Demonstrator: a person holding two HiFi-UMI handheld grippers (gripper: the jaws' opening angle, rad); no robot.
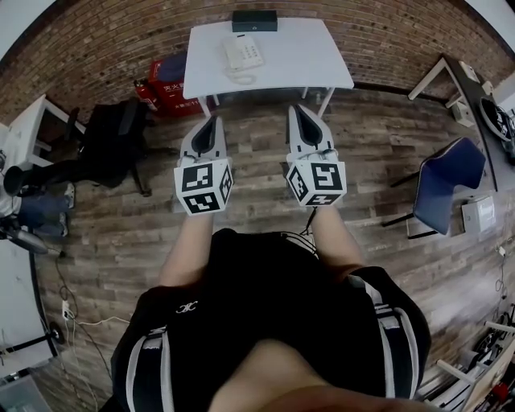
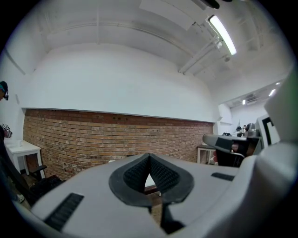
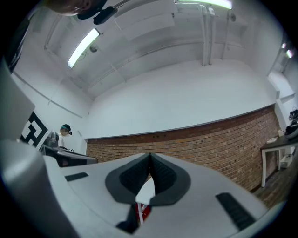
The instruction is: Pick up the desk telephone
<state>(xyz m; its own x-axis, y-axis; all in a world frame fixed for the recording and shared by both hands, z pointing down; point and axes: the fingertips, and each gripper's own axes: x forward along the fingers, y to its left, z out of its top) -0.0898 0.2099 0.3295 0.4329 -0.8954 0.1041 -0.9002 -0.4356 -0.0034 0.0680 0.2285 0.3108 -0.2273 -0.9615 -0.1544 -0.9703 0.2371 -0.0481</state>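
Floor (image 1: 386, 161): wood planks, stretching up to the bench.
Bench (image 1: 306, 56): white, by brick wall, well ahead of both claws.
Left claw (image 1: 211, 122): clenched, empty, aimed at bench.
Right claw (image 1: 301, 111): clenched, empty, alongside.
Phone (image 1: 243, 52): white, on bench, cord looped at near side.
Risk: likely to shove phone back or snag cord if claws arrive clenched.

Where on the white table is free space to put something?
On the white table, the right half, past the desk telephone, is bare; a narrower bare strip lies left of it. Crowded: the far middle, with the black box.
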